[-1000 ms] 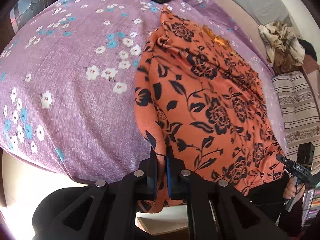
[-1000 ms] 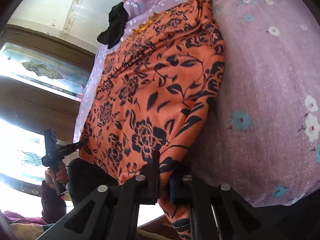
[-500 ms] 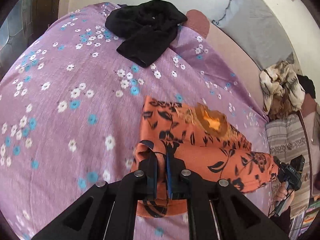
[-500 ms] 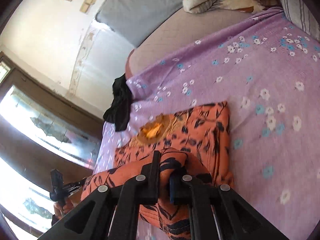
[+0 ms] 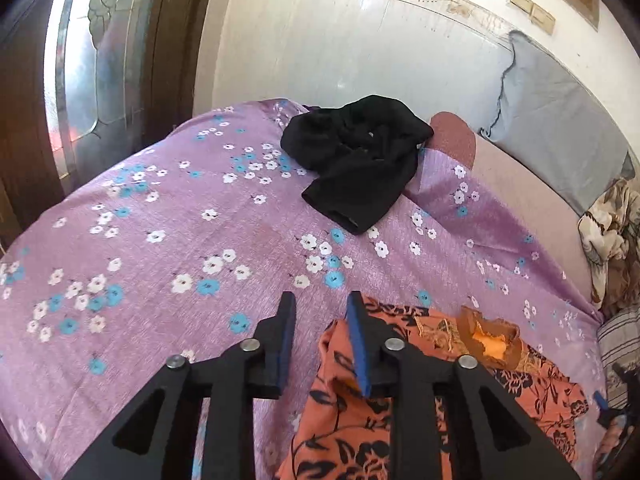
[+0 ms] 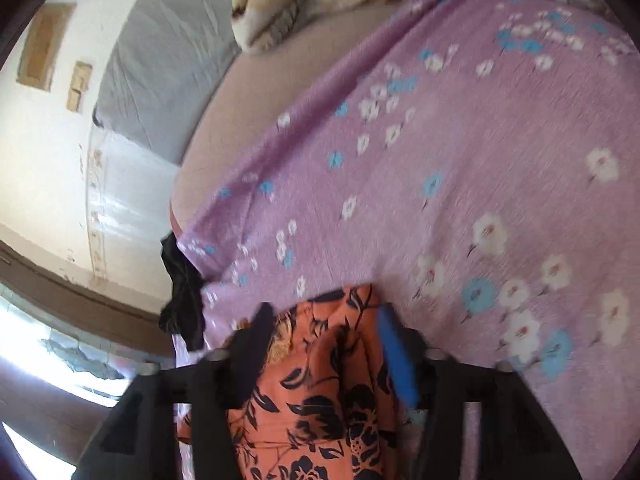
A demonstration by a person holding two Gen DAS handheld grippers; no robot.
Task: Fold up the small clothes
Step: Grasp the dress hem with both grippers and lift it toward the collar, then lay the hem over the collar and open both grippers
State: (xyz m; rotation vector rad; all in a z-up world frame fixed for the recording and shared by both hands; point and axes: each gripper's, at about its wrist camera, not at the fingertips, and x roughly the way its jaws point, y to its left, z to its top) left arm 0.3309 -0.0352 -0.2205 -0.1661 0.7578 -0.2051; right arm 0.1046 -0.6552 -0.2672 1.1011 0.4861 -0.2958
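An orange garment with a black flower print [image 5: 360, 432] lies folded over on the purple flowered bedsheet [image 5: 160, 240]. My left gripper [image 5: 320, 312] is open just above the garment's left edge; cloth touches its right finger. My right gripper [image 6: 324, 320] is open over the garment's other corner [image 6: 320, 392], with cloth bunched between the fingers. A black garment [image 5: 360, 168] lies crumpled at the far side of the bed and shows in the right wrist view [image 6: 184, 300] too.
A grey pillow [image 5: 560, 120] leans on the white wall at the back right. A beige patterned blanket [image 5: 612, 232] is heaped at the right. A window with a wooden frame [image 5: 92, 60] stands at the left.
Both grippers carried the garment's near edge forward over its far part, then opened and let go. The garment now lies doubled over.
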